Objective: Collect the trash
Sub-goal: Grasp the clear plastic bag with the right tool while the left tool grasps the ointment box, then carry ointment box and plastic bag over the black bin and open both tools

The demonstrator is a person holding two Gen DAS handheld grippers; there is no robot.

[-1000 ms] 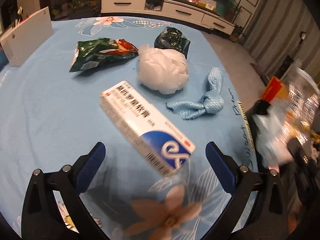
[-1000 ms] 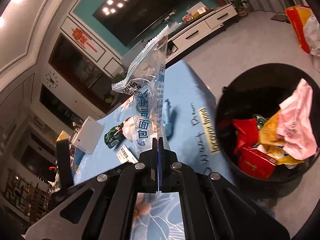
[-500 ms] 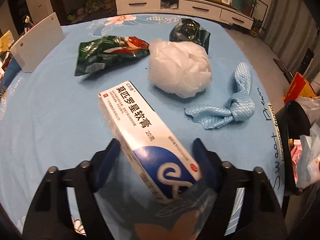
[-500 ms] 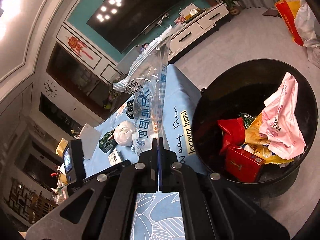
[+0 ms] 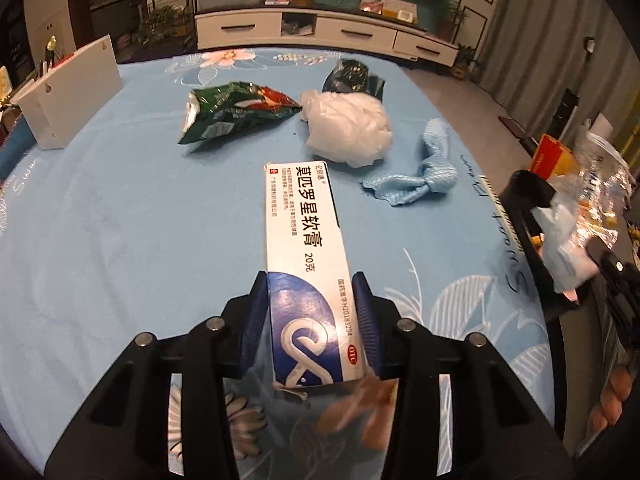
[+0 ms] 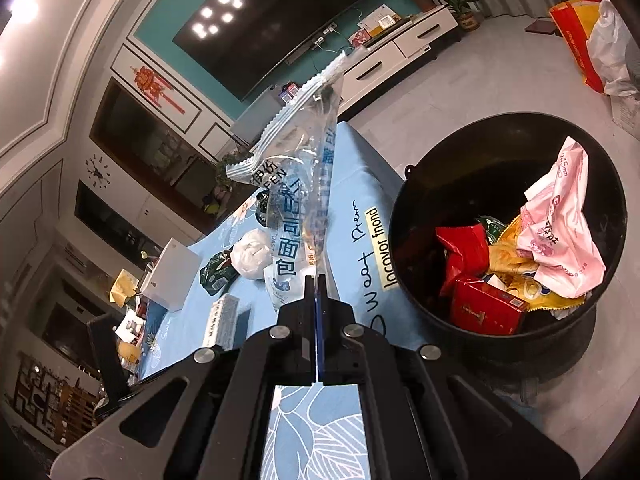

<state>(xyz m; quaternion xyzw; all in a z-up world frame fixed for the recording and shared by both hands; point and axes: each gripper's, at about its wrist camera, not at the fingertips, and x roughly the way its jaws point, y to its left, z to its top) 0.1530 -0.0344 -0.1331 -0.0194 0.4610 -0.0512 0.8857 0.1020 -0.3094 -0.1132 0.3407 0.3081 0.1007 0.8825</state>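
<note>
My left gripper (image 5: 314,322) is shut on the near end of a white and blue ointment box (image 5: 306,248) that lies lengthwise on the blue tablecloth (image 5: 120,220). My right gripper (image 6: 317,292) is shut on a clear plastic bread bag (image 6: 298,192) with blue print, held upright beside the black trash bin (image 6: 404,216). The bin holds red, yellow and pink wrappers (image 6: 556,232). The bin (image 5: 528,200) and the bag (image 5: 592,208) show blurred at the right of the left wrist view.
On the table beyond the box lie a green snack bag (image 5: 236,110), a crumpled white plastic bag (image 5: 348,130), a dark wrapper (image 5: 352,76) and a blue cloth (image 5: 424,176). A white box (image 5: 68,92) stands at the far left. A TV cabinet (image 5: 320,32) lines the back wall.
My left gripper has closed on the ointment box, which has turned to lie straight along the fingers. My right gripper has carried the clear bag closer to the bin.
</note>
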